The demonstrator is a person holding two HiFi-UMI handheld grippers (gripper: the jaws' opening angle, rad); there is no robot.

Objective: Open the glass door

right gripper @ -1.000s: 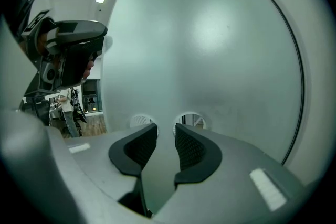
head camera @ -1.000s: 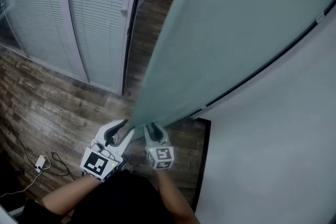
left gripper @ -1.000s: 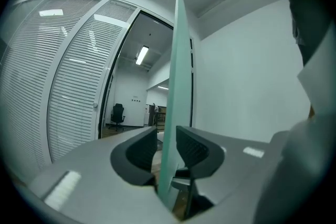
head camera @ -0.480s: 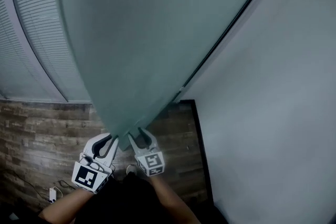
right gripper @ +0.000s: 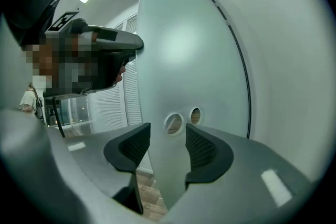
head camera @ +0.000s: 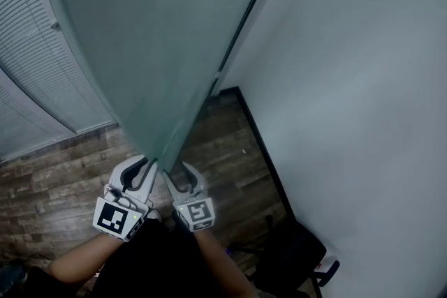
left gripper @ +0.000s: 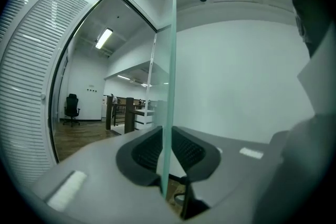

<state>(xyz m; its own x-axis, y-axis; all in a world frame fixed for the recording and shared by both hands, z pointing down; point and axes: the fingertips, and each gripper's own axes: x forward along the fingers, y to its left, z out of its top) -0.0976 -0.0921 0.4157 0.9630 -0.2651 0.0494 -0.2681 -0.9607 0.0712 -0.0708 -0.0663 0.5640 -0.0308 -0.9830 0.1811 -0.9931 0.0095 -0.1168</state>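
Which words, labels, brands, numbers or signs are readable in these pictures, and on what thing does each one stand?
No readable text.
Marker cube on left gripper, marker cube on right gripper: square patterns only, no letters.
Glass door: no print.
Small marks on far wall: too small to read.

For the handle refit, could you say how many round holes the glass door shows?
2. Both sit side by side in the glass door, in the right gripper view: the left hole low on the pane, the right hole beside it. Others may be hidden.
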